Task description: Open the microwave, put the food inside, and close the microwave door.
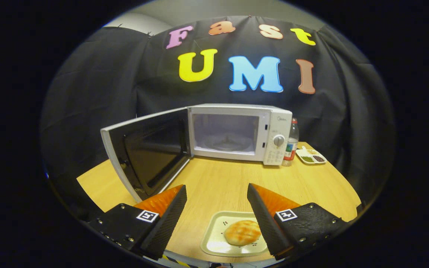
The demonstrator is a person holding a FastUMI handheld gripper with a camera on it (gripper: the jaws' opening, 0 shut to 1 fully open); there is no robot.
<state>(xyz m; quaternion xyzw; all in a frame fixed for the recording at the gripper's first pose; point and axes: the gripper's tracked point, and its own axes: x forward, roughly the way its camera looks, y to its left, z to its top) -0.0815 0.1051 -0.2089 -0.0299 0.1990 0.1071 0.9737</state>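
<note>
Tabletop (218, 182): wood, carries everything.
Microwave (238, 132): beyond the tool, door (143, 152) swung wide.
Tool (216, 208): fingers spread, holding nothing.
Bun (242, 232): on tray (214, 238), between the fingers.
Handling: bun likely soft; grip the stiff tray rim.

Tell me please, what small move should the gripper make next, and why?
Probably lower the gripper toward the tray and close on its rim. The microwave door already stands open and the cavity looks empty, while the bun sits on the tray on the table, between the open fingers, ungrasped.
</note>
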